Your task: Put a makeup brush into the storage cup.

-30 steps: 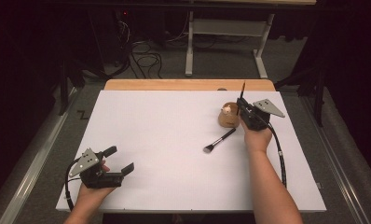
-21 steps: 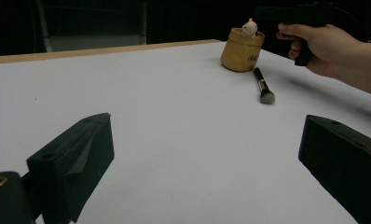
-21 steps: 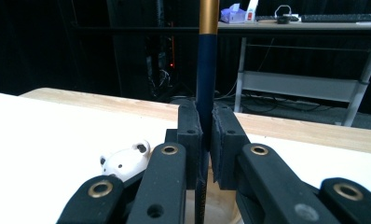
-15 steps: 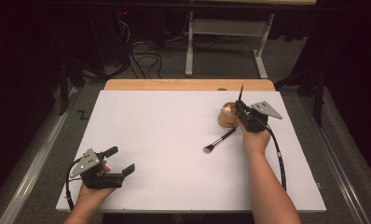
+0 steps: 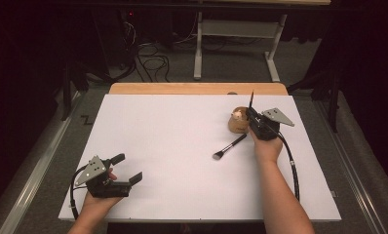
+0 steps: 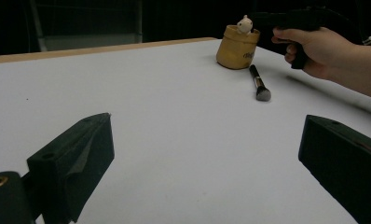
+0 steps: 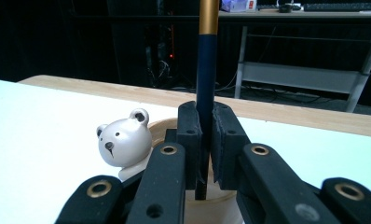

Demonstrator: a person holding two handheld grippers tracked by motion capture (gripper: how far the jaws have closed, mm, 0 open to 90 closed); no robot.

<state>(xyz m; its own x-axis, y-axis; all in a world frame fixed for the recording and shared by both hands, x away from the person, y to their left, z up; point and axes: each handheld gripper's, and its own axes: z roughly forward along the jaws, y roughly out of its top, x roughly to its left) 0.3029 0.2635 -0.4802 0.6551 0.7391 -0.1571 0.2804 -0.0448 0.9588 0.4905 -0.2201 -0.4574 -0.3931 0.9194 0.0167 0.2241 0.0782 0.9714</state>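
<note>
The right gripper (image 7: 206,140) clamps a dark-blue, gold-banded slender handle (image 7: 206,70) upright over the tan wooden cup (image 5: 239,123) with its white bear figurine (image 7: 123,144). The left gripper (image 5: 126,168) rests open, well apart, on the white table (image 5: 172,136).

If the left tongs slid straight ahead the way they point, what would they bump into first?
Probably the makeup brush lying on the white table. The left tongs are open and point across bare tabletop toward it, with the small wooden cup just behind. Depth is hard to judge, so they might pass beside it.
</note>
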